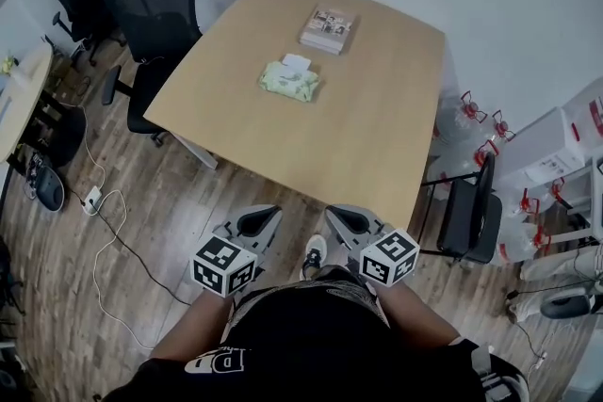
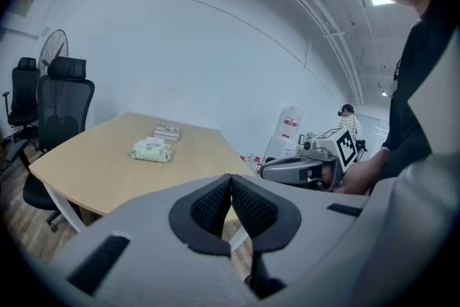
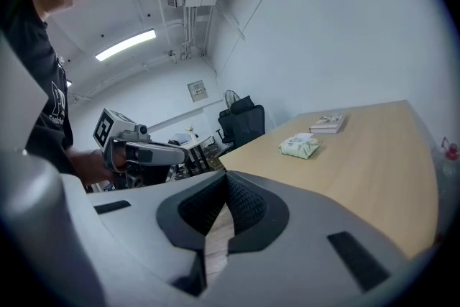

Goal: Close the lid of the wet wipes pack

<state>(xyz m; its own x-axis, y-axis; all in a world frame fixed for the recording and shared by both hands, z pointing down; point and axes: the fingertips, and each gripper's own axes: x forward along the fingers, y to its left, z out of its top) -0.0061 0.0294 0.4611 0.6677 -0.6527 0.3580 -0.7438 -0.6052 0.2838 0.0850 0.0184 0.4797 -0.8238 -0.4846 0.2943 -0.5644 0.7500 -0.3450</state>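
Jaws of the left gripper [image 1: 267, 215], lower frame left of centre, are together with nothing between them. At upper centre the wet wipes pack [image 1: 289, 81] lies on the table [image 1: 377, 136], its white lid [image 1: 296, 62] apparently raised. Right gripper [image 1: 341, 215], lower centre: jaws likewise together and empty. Both sit short of the table's near edge. Step in hand, as judged: approach. Next: reach across and press the lid flat.

White walls [image 1: 528, 5], wood-plank floor [image 1: 160, 221] — a pale wooden table [image 1: 377, 136], black office chairs [image 1: 155, 5] beside it, a strip light [image 3: 126, 44] overhead
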